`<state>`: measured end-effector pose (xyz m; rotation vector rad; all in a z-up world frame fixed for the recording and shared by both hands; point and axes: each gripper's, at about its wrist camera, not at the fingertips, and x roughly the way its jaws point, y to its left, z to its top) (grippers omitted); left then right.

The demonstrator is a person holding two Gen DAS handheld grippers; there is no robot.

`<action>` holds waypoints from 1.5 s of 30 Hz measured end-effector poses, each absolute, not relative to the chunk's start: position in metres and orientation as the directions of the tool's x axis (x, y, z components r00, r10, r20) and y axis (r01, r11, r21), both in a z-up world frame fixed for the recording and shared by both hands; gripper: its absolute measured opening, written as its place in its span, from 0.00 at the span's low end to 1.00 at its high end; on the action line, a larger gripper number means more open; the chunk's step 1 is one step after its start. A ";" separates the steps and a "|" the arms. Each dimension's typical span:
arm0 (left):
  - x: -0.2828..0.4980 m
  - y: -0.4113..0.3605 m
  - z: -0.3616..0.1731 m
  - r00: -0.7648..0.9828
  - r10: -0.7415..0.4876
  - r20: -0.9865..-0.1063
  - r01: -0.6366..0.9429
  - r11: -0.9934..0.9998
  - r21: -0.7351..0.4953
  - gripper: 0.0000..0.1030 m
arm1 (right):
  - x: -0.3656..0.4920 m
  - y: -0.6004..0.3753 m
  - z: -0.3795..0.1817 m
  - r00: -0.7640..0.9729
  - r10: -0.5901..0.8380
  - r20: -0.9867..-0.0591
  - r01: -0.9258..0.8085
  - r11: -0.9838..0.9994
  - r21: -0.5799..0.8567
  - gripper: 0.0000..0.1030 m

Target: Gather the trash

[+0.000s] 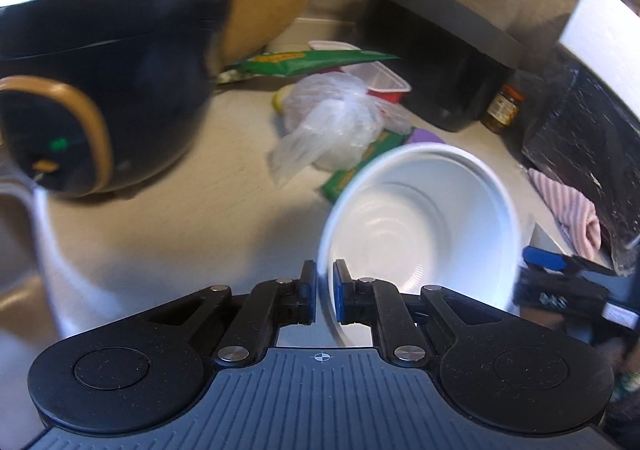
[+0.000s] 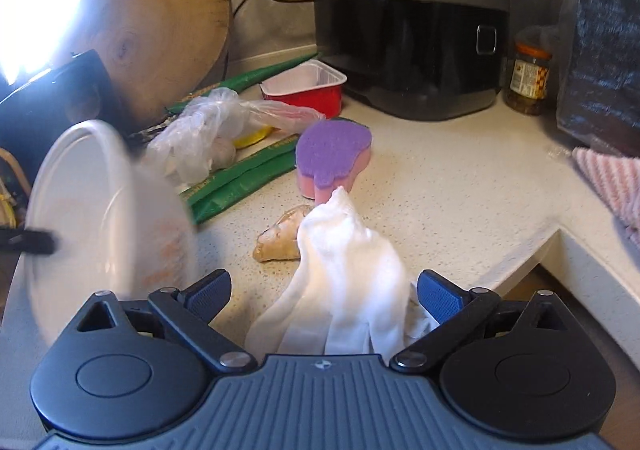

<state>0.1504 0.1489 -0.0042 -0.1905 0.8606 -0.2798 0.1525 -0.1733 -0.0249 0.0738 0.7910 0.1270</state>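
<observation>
My left gripper (image 1: 325, 282) is shut on the rim of a white disposable bowl (image 1: 424, 218), held tilted above the counter; the bowl also shows blurred in the right wrist view (image 2: 104, 218). My right gripper (image 2: 324, 290) is open, with a crumpled white tissue (image 2: 344, 274) between its fingers. Further trash lies on the counter: a clear plastic bag (image 1: 332, 122) (image 2: 200, 130), green wrappers (image 1: 304, 62) (image 2: 240, 178), a red-and-white tray (image 2: 308, 86) (image 1: 384, 82) and a piece of ginger (image 2: 280, 238).
A purple-pink sponge (image 2: 332, 154) lies mid-counter. A black rice cooker (image 1: 96, 90) stands left, a round wooden board (image 2: 160, 34) behind. A dark appliance (image 2: 412, 34), a jar (image 2: 528, 74), a black bag (image 2: 600, 58) and a striped cloth (image 2: 608, 178) stand right. The counter edge (image 2: 532, 262) steps in.
</observation>
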 end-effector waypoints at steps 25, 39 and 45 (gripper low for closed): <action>0.181 0.121 -0.010 0.675 -0.112 -0.729 0.066 0.994 -0.092 0.24 | 0.162 -0.191 -0.029 0.682 0.253 -0.687 -0.184 0.967 0.174 0.95; 0.188 0.122 -0.042 0.585 -0.264 -0.767 0.106 0.962 -0.250 0.13 | 0.176 -0.197 -0.033 0.671 0.207 -0.712 -0.155 0.978 0.138 0.15; 0.183 0.113 -0.020 0.635 -0.290 -0.715 0.192 0.957 -0.217 0.11 | 0.146 -0.226 0.011 0.742 0.235 -0.628 -0.032 0.948 0.317 0.10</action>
